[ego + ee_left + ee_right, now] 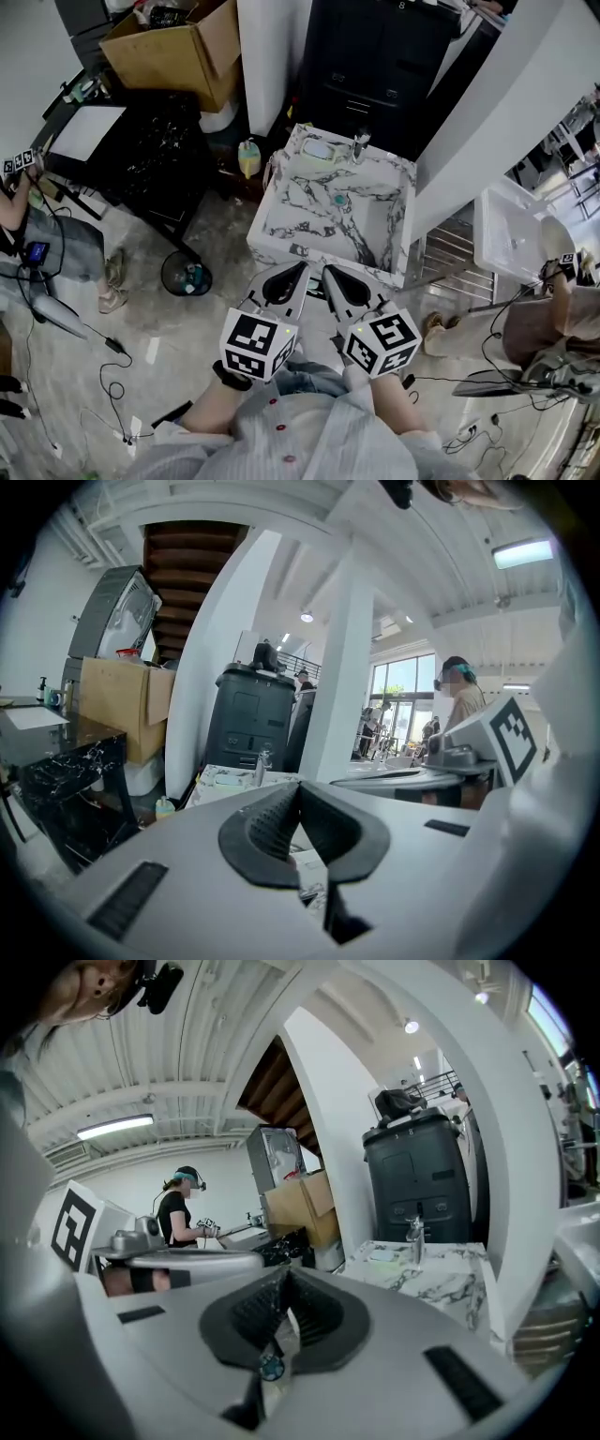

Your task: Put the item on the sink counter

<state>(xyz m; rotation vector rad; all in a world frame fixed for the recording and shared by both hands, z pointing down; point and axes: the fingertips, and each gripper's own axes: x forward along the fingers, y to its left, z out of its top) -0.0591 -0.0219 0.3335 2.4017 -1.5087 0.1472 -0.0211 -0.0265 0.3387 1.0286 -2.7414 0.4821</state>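
Tall black cabinet point(375, 56) stands far beyond the left fingers point(267, 832) and right fingers point(314, 1314), behind everything else. White grey-veined marble sink tabletop point(274, 214) is straight ahead of and below both finger pairs, basin in its middle. Black marble-topped table point(155, 155) is ahead-left of the left fingers, with a brown cardboard box point(183, 47) beyond it. Left gripper point(306, 265) and right gripper point(325, 268) are grey with black-and-white marker cubes. They are held side by side, tips near each other, at the sink's near edge in the head view. Left fingers are clenched, pads meeting at the tip, nothing between. Right fingers are clenched too and empty. A small teal round spot shows through the slit under them, cannot tell what it is. Round black bin point(186, 274) sits on the floor left of the left fingers. Yellow-green bottle point(248, 157) is on the floor ahead-left, beside the sink's far left corner. Chrome tap point(359, 145) stands upright on the back ledge, ahead of the right fingers. Pale green flat rectangular item point(319, 150) lies on the back ledge of the sink tabletop, just left of the tap. It is well apart from both finger pairs.
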